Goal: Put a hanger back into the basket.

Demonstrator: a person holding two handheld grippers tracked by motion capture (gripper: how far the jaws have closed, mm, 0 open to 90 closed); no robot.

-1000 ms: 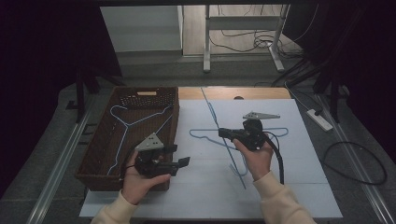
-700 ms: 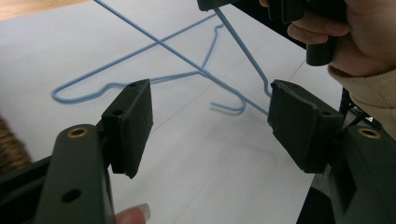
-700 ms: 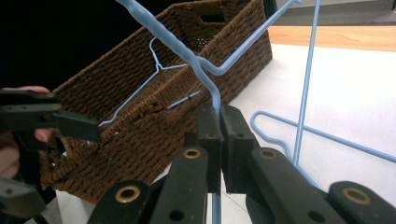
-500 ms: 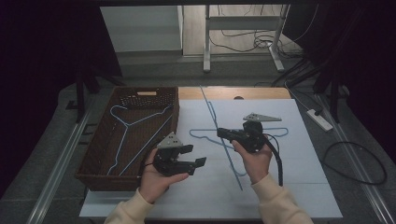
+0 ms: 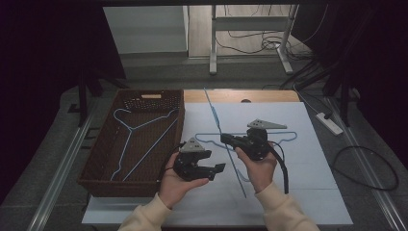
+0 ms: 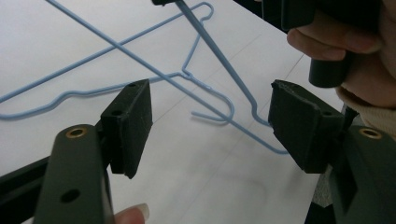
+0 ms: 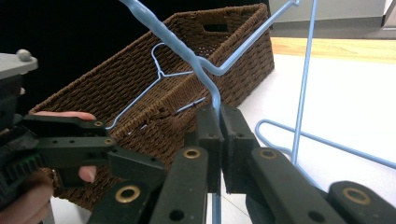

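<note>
I have the right gripper (image 5: 230,140) clamped shut on a pale blue wire hanger (image 5: 215,117), its two jaws pinched flat together on the wire in the right gripper view. I hold it there because the wire is thin and slippery; a firm pinch on one arm lets me tilt the whole frame up off the white sheet (image 5: 308,159), so it stands on edge running from about 12 o'clock down to 6 o'clock in the high view.

My left gripper (image 6: 210,121) is wide open with nothing between its pads; it sits at roughly 9 o'clock of the right one, angled toward the hangers, which I read as lining up for a second grip. Through its jaws I see a second hanger (image 5: 284,139) lying flat on the sheet. The two seem to cross near the hooks, though I cannot tell from here whether they are actually tangled or only overlapping.

The held hanger is slim, light blue, coated wire, with a twisted neck (image 7: 161,30) showing in the right gripper view. A third hanger (image 5: 139,139) of the same make lies in the brown wicker basket (image 5: 96,180) at 9 o'clock of my hands, probably where this one is bound.
</note>
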